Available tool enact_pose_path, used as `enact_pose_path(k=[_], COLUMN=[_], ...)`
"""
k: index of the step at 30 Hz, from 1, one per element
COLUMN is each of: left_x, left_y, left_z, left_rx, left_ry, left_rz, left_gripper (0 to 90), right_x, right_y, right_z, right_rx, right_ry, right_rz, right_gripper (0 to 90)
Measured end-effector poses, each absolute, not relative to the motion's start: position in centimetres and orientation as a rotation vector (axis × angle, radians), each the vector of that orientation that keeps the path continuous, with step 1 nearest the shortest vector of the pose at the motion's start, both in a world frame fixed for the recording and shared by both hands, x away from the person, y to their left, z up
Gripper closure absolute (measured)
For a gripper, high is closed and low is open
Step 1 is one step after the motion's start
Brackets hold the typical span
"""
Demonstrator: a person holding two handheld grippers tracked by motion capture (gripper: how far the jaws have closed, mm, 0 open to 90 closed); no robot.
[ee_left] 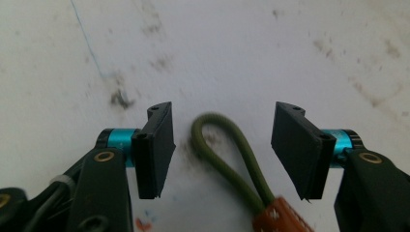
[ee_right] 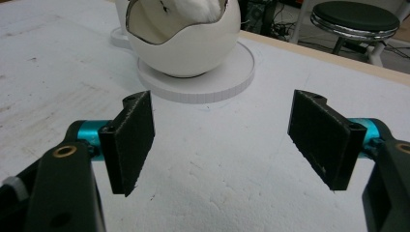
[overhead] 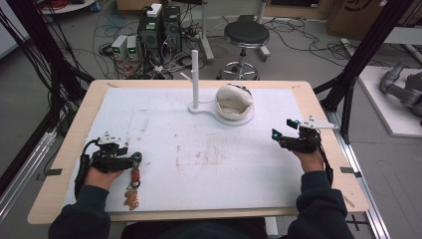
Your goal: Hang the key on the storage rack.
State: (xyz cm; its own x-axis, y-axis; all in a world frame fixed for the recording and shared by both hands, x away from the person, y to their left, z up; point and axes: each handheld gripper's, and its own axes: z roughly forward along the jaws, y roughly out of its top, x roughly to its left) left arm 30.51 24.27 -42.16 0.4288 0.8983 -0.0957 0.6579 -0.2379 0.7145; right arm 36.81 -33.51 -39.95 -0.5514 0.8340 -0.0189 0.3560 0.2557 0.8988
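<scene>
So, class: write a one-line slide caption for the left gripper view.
Open left gripper straddling an olive cord loop on the stained white table.

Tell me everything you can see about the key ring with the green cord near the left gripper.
The key ring lies flat on the white table top near its front edge. It has an olive-green cord loop, an orange-brown leather-like tab below it and a small tan charm at the near end. The loop sits between the jaws of the open left gripper, which do not touch it.
</scene>
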Motion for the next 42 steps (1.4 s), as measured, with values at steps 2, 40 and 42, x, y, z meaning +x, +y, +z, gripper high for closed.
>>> enact_pose_path(k=[2, 40, 42], left_x=[29.8, 31.8, 32.2], left_y=[23.8, 20.8, 21.1], left_z=[-42.4, -43.5, -43.3], left_rx=[2.021, 2.184, 2.169], left_ry=[1.312, 1.151, 1.158], left_rz=[0.44, 0.463, 0.431], left_gripper=[41.2, 68.1, 69.7], right_x=[36.7, 36.8, 36.9], right_y=[-33.5, -33.6, -33.6], right_z=[-40.0, -40.1, -40.1], right_rx=[1.085, 1.083, 1.088], right_ry=[2.034, 2.031, 2.032], right_rz=[1.258, 1.252, 1.254], right_gripper=[25.3, 25.6, 25.7])
